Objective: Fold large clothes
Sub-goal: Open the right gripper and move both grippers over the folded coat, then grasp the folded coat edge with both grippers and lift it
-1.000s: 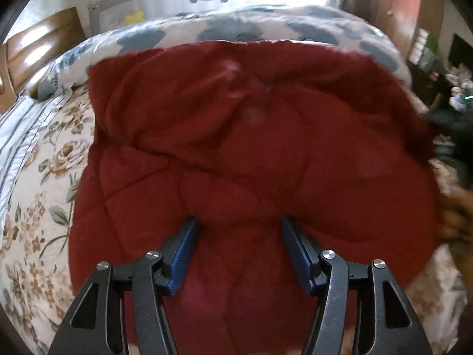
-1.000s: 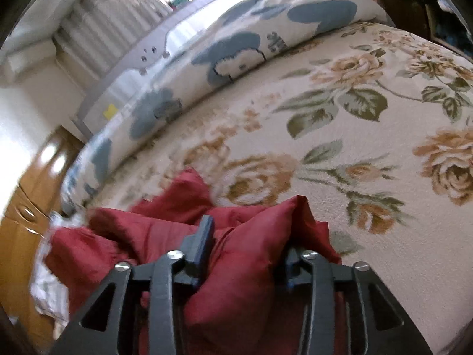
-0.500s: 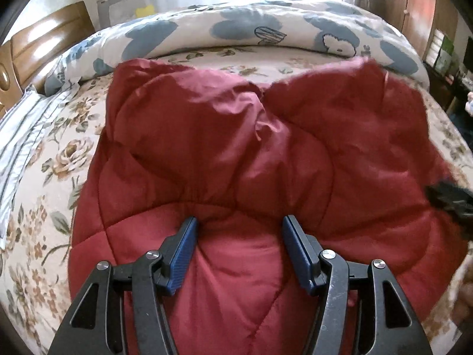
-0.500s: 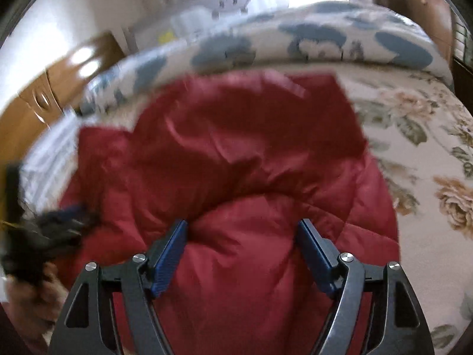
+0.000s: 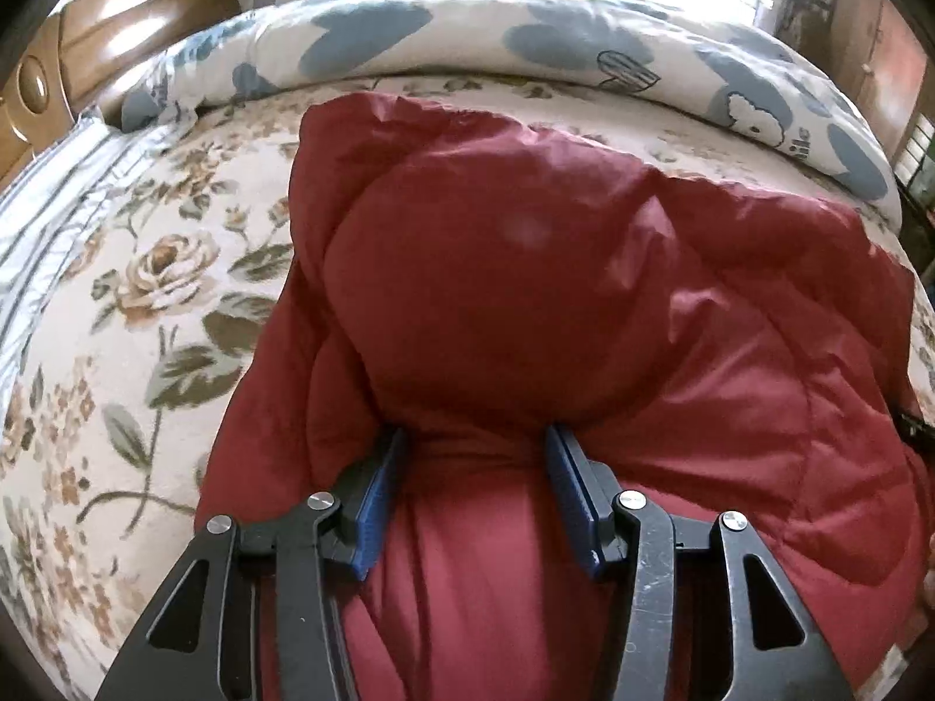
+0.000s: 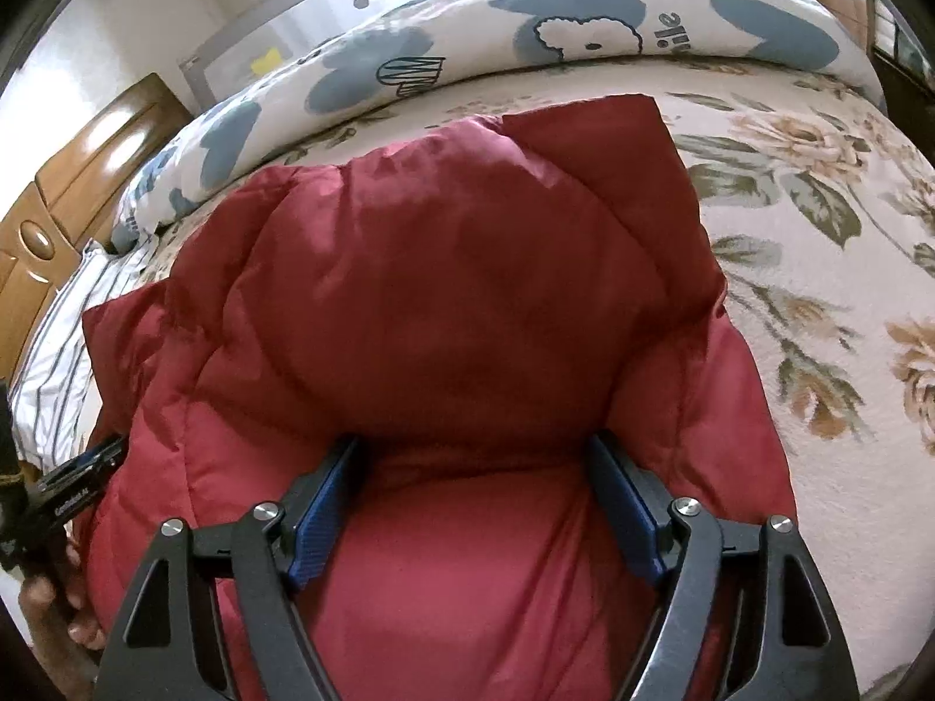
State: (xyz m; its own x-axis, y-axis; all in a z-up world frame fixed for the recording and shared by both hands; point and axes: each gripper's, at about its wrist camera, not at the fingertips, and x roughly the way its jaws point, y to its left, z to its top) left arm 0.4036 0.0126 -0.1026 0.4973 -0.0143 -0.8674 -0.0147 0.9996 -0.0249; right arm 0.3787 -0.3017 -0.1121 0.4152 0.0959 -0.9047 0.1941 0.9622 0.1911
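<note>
Home bedroom, floral bed (image 5: 146, 304), wooden headboard (image 5: 117, 17)
</note>
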